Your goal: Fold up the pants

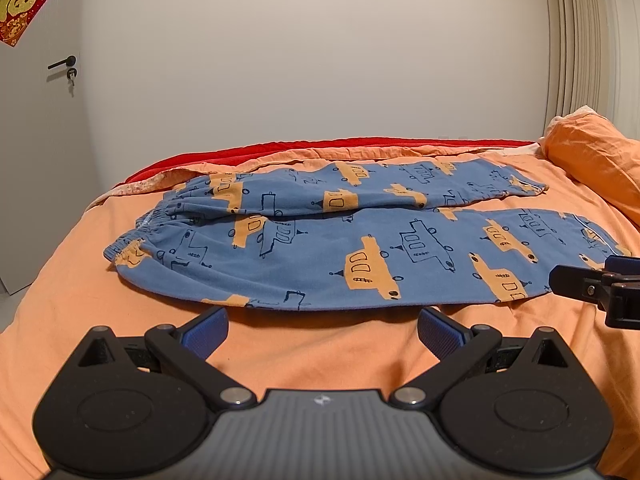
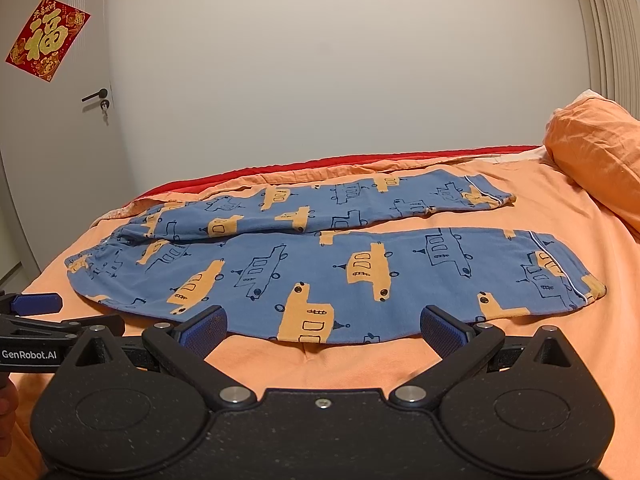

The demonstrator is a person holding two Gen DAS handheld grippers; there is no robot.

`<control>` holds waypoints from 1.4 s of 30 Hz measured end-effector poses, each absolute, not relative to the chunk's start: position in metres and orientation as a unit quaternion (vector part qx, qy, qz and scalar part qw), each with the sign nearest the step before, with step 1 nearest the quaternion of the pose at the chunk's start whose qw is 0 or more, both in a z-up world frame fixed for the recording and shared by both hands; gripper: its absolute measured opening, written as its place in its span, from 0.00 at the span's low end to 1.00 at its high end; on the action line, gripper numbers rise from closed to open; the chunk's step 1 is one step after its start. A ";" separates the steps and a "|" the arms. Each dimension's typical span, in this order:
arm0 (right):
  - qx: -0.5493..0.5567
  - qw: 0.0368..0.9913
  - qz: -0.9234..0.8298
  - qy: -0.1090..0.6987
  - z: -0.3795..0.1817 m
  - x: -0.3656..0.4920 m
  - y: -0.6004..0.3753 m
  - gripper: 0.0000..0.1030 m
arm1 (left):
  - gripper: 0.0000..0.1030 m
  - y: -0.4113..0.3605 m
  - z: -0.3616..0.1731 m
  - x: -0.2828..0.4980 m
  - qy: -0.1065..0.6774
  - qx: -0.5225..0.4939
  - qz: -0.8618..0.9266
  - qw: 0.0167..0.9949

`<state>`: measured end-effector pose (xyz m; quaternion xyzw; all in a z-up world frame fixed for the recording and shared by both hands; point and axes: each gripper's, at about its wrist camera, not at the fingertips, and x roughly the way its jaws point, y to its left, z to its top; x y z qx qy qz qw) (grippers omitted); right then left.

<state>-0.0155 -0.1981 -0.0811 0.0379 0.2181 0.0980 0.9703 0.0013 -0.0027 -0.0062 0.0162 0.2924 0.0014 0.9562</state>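
Pants: we see blue pants [image 2: 328, 276] printed with orange and outlined cars, laid flat and unfolded on the orange bed cover [image 2: 360, 364], the 2 legs side by side, gathered waistband to the left, cuffs to the right with a thin white piping line near each.
Place: they lie across the middle of the bed, just beyond both tools; an orange pillow [image 2: 596, 152] sits at the far right.
Left gripper [image 1: 322, 334]: we hold it with its blue pads spread wide, gripping nothing, just short of the near pant edge.
Right gripper [image 2: 324, 332]: likewise spread apart and holding nothing — its pads reach the near leg's edge.
Writing: "GenRobot.AI" on the left tool's side; a red poster [image 2: 46, 38] on the door bears a gold "福".
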 end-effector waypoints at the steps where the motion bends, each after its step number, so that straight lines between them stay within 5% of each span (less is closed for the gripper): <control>1: 0.038 0.970 0.098 0.218 -0.081 -0.016 -0.198 1.00 | 1.00 -0.003 -0.006 0.001 0.293 0.017 0.001 0.956; 42: 0.040 0.970 0.099 0.221 -0.087 -0.015 -0.197 1.00 | 1.00 0.002 -0.011 0.005 0.319 -0.012 0.008 0.948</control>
